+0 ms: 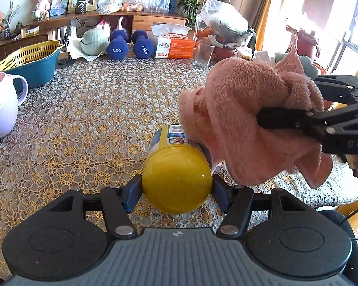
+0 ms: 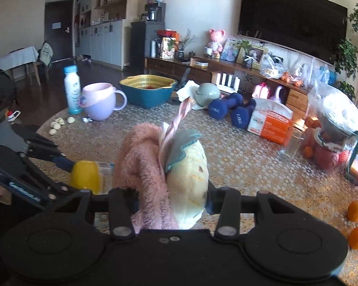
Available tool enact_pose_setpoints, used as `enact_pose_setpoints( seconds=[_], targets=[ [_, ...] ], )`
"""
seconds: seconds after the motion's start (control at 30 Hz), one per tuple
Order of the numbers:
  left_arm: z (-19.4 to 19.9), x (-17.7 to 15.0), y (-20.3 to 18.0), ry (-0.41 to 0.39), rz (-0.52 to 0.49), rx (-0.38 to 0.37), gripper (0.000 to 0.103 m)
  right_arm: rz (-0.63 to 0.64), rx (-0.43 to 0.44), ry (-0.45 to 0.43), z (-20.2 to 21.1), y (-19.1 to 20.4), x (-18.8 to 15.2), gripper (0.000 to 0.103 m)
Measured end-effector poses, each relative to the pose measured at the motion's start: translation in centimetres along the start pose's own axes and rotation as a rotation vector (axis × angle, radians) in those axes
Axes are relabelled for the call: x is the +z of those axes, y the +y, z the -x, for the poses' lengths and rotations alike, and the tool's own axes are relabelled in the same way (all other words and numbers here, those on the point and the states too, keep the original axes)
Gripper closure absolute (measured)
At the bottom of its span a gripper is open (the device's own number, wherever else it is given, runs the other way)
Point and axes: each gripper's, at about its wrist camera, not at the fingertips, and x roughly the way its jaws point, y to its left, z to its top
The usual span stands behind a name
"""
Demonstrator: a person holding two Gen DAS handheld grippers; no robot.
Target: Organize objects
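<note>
The yellow can (image 1: 176, 181) lies on its side, held above the table (image 1: 88, 119) near its near edge, its rounded bottom toward the left wrist camera. The left gripper (image 1: 176, 190) is clamped on it, one blue pad (image 1: 131, 196) pressing each side. A label with small print wraps the can's far end.

The pink towel (image 1: 245, 124) touches that far end, draped over it from the right. The right gripper (image 2: 171, 200) is closed on the towel, bunched together with a pale plush piece (image 2: 191, 181) that carries a grey-blue felt patch; a twisted pink loop (image 2: 179, 121) rises from the bundle. In the left view the right gripper enters from the right edge with the towel hanging from its fingers (image 1: 284, 119).

At the table's left edge stands a lilac mug (image 2: 100, 103), with a white bottle (image 2: 72, 90) just beside it and a few pale lumps (image 2: 59, 122) near them. Behind the mug sits a teal basin (image 2: 150, 96) with a yellow strainer insert. Along the far edge are a grey-green bowl (image 1: 94, 41) on a white cloth, two blue dumbbells (image 1: 131, 45), and an orange tissue box (image 1: 174, 45). A clear glass (image 1: 202, 53) stands right of the box. Three oranges (image 2: 356, 224) lie at the right edge.
</note>
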Motion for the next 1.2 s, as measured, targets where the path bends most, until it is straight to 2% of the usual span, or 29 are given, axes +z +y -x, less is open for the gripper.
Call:
enact_pose_setpoints(
  seconds=[0.1,0.23,0.6,0.93,1.07,1.2],
  targets=[
    [0.0,0.1,-0.1,0.002,-0.008,0.002,0.041,0.023,0.084,0.003,-0.5,1.4,0.2,0.058],
    [0.0,0.1,-0.3,0.002,-0.020,0.001,0.041,0.067,0.111,0.036,-2.3,2.8,0.3,0.058],
    [0.5,0.6,-0.4,-0.027,-0.046,0.008,0.042,0.026,0.058,0.076,-5.8,0.9,0.9,0.058],
    [1.3,1.1,-0.2,-0.064,-0.039,0.009,0.042,-0.046,-0.023,0.166,-9.3,-1.0,-0.9,0.058],
    [1.9,1.4,-0.7,-0.079,-0.060,0.007,0.042,-0.001,-0.047,0.204,-9.5,-0.6,-2.2,0.058],
    [1.8,1.5,-1.5,-0.077,-0.097,0.019,0.042,-0.015,-0.083,0.165,-7.3,-1.3,-1.9,0.058]
  ],
)
